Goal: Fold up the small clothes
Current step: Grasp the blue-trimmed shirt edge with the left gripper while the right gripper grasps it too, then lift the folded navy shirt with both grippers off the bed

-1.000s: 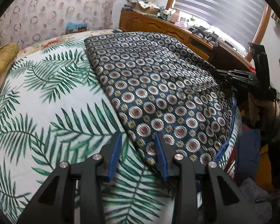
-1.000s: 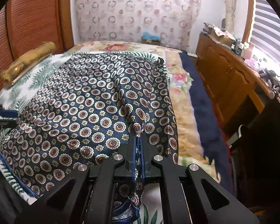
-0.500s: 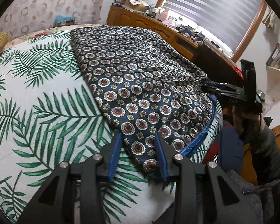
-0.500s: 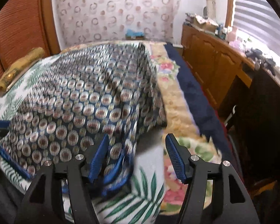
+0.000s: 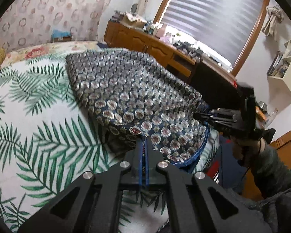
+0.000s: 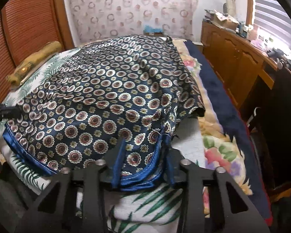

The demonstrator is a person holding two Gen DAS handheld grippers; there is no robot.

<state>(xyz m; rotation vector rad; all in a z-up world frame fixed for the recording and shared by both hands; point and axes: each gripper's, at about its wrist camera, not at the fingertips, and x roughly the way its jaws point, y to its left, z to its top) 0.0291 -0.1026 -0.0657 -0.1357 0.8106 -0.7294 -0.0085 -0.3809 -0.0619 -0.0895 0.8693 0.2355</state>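
Now left hand-held gripper w/ pinched garment, angled down

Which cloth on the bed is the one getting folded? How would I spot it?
Look at the bed with the white palm-leaf sheet. The navy cloth spread across it is the one. Only it has rows of round medallions and a shiny blue hem; the blanket beside it is flowery.
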